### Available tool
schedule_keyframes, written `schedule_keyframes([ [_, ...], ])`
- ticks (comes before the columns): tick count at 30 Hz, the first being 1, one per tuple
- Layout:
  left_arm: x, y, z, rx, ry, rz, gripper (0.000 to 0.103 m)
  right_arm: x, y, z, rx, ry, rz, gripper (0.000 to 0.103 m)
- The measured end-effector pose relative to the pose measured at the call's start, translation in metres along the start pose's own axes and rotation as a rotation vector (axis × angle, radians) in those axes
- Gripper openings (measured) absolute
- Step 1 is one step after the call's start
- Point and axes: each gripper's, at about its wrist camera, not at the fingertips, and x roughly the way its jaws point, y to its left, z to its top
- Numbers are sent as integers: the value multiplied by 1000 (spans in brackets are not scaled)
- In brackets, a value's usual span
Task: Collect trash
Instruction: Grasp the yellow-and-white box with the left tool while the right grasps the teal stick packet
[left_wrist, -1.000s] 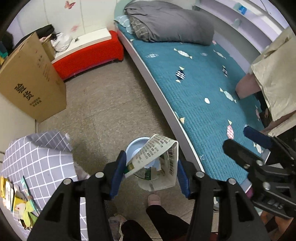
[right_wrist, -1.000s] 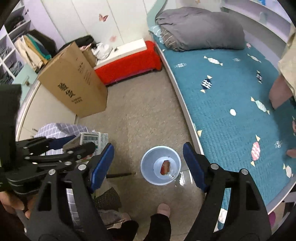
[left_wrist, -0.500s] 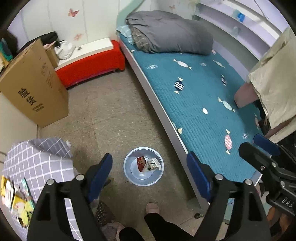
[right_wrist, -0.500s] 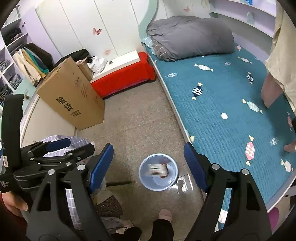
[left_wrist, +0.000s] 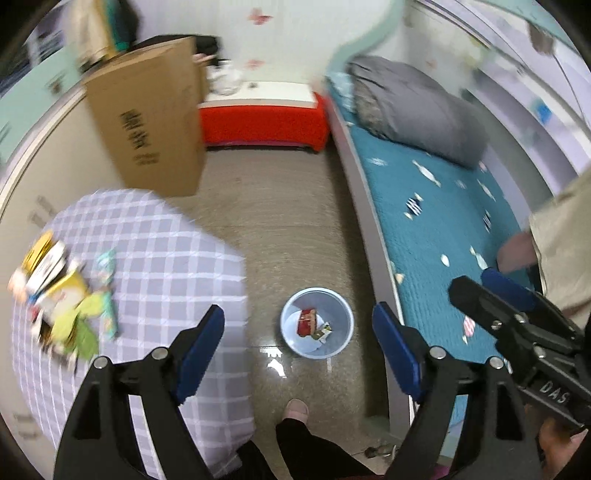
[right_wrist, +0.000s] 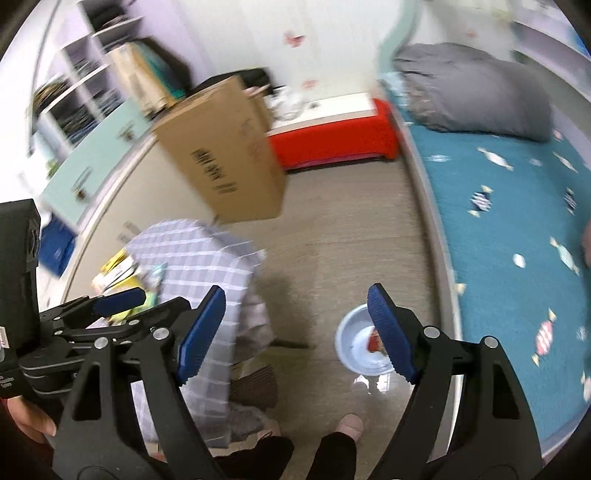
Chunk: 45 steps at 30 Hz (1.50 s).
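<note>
A pale blue bin (left_wrist: 341, 314) stands on the floor beside the bed. In it lie a red wrapper (left_wrist: 307, 320) and a white and green carton (left_wrist: 322, 332). My left gripper (left_wrist: 298, 314) hangs high over the bin, open, with nothing between its blue pads. My right gripper (right_wrist: 296, 293) is also open and empty, and its right finger hides part of the bin (right_wrist: 351, 332). A pile of wrappers and cartons (left_wrist: 61, 295) lies on the checked tablecloth (left_wrist: 155, 258) at the left, also visible as wrappers (right_wrist: 122, 271) in the right wrist view. Both views are blurred.
A large cardboard box (left_wrist: 147, 125) leans against the cabinet behind the table. A red bench (left_wrist: 262, 122) stands at the back, and the bed with a teal cover (left_wrist: 436, 229) and grey duvet (left_wrist: 417, 110) runs along the right. A person's foot (left_wrist: 296, 409) is near the bin.
My left gripper opened and let the carton go, and it now lies in the bin. Both grippers rose and swung left, bringing the checked table and its pile into view.
</note>
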Motion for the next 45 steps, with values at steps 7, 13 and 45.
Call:
schedule_keyframes([
  [7,-41,97,-22,-175,-44,101,81,33,81,-3,-106,66,113,79],
  [13,-57,199,-28,-282,-69,122,81,75,145,-7,-112,129,163,79],
  [45,75,372,-6,-240,48,-133,4,292,271,-42,-134,428,43,22],
])
